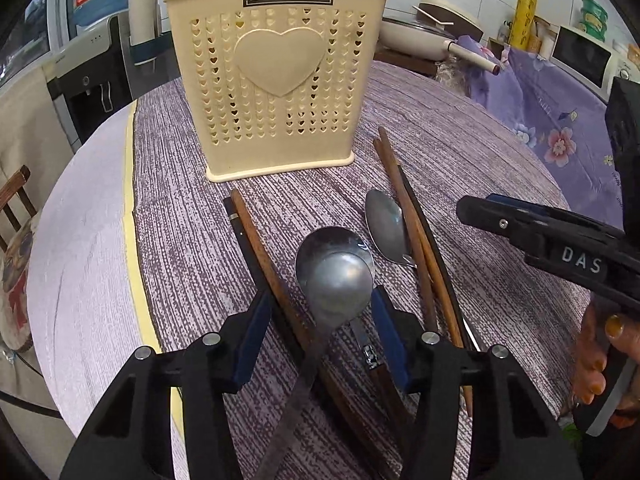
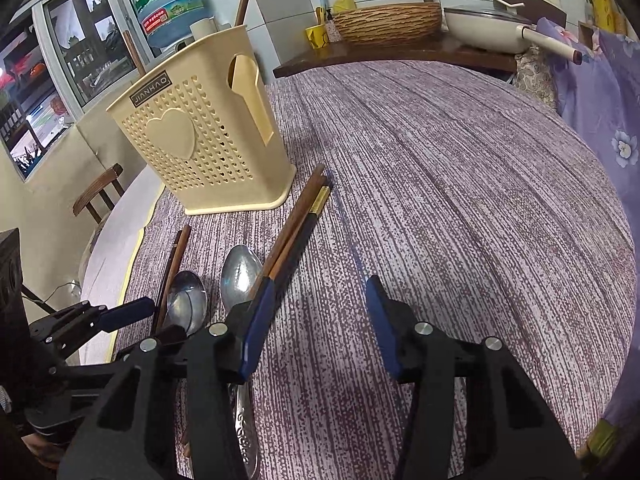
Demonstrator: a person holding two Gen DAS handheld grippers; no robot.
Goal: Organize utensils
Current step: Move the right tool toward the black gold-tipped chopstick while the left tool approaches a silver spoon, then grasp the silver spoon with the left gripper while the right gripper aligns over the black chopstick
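A: Status on the left?

B: My left gripper [image 1: 318, 306] is spread wide, blue pads either side of the stacked spoons [image 1: 334, 272], nothing pinched. Two spoon bowls overlap there, one on top of the other, right between my fingertips. The upper one's flat steel handle runs back under me; can't tell whether the pads touch it.

A: What else is near it?

B: Left chopstick pair [image 1: 256, 248], one dark, one brown, lies just left of the spoons and passes under my left pad. A third spoon [image 1: 386, 226] sits ahead and to the right, its bowl against the right chopstick bundle [image 1: 404, 208]. The cream utensil holder [image 1: 276, 80] stands upright straight ahead on the purple tablecloth [image 1: 460, 152], two brown sticks already poking out the top.

A: Right side?

B: My right gripper [image 2: 318, 300] is spread too, holding nothing, over bare tablecloth [image 2: 460, 200]. Its left pad sits over the near end of the chopstick bundle [image 2: 300, 224]; contact unclear. Third spoon [image 2: 240, 272] just left of that pad, holder [image 2: 200, 136] ahead-left, left gripper [image 2: 124, 316] off to the far left.
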